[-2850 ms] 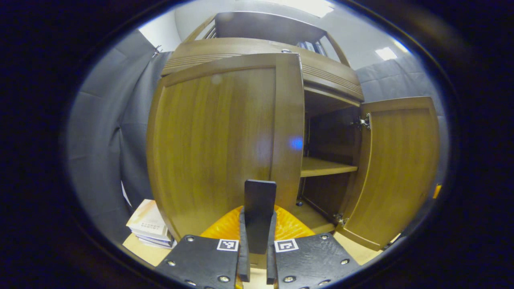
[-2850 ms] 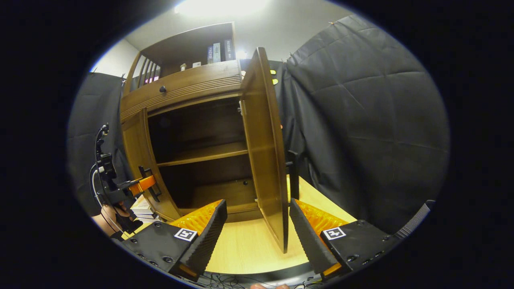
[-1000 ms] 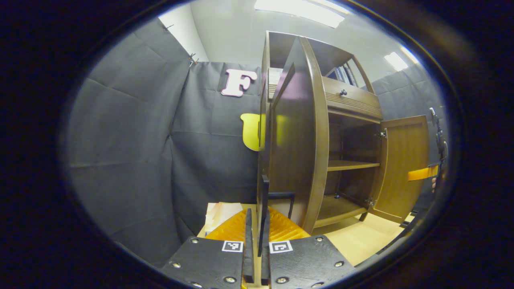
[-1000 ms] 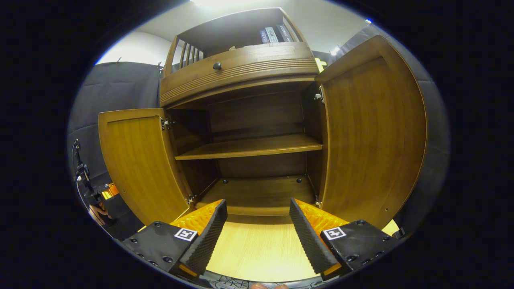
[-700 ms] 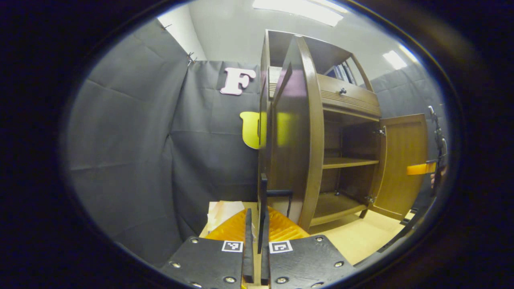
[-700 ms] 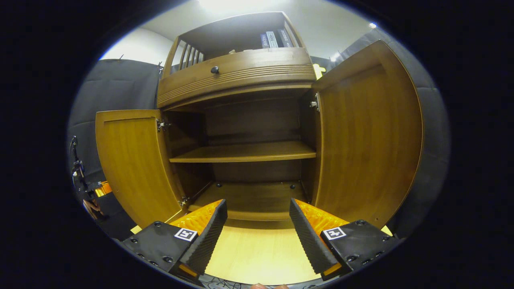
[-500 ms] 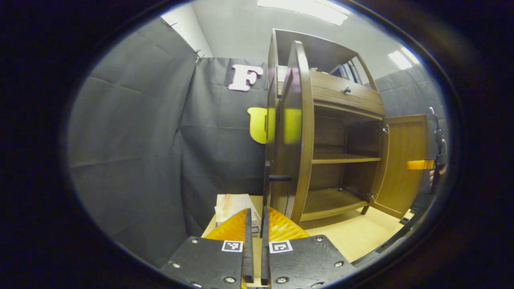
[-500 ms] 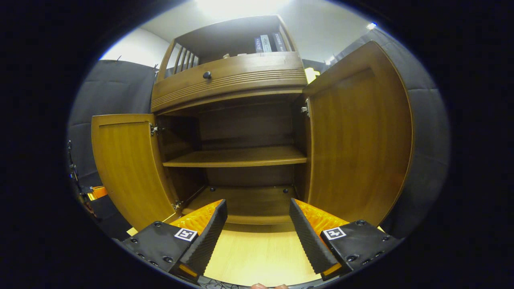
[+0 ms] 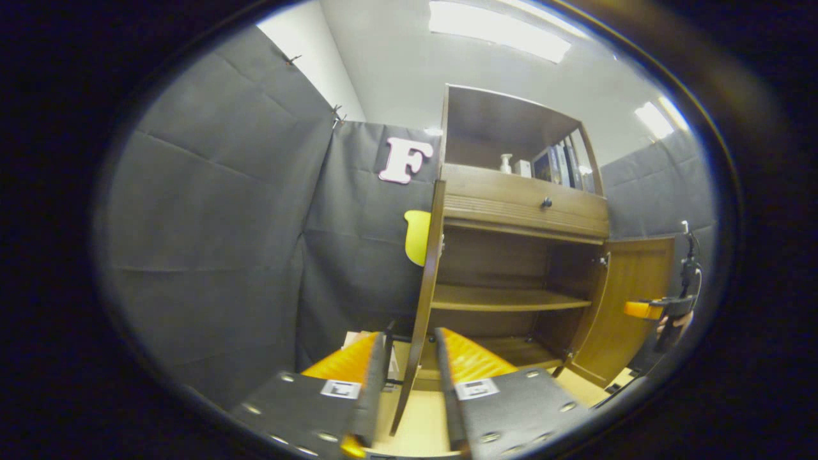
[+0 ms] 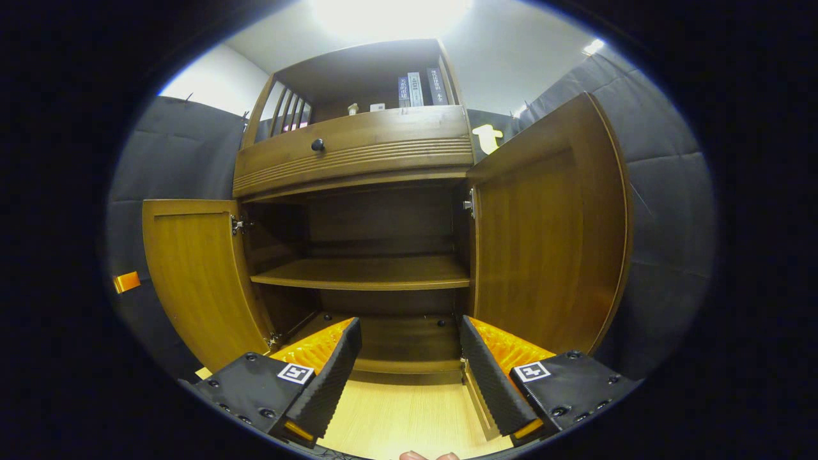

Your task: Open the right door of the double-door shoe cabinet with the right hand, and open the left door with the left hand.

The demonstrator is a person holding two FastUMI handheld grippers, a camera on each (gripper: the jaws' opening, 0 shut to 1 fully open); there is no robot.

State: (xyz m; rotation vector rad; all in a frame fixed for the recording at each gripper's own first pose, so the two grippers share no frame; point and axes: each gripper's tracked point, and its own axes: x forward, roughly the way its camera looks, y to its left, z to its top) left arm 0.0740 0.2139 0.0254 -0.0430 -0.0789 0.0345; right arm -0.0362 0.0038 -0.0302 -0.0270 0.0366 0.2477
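Both doors of the shoe cabinet stood open. In the right gripper view I looked straight into it: left door swung wide to one side, right door swung out on the other, inner faces toward me. One shelf crossed the middle of the opening; the bottom board lay below it. Above the opening sat a drawer front with a small dark knob, and on top an open shelf holding a few books.

My right gripper hung in front of the cabinet over the light wooden table, fingers spread wide, holding nothing and touching neither door.

In the left gripper view I saw the left door edge-on, a thin curved strip running down between my fingers. My left gripper had its fingers parted, one on each side of the door's edge, with a gap on both sides. A dark handle showed just behind the door near my left finger; I couldn't tell if it touched. A stack of papers lay on the table behind that. Farther right, the right door stood open, with my other gripper beside it, apart from it.
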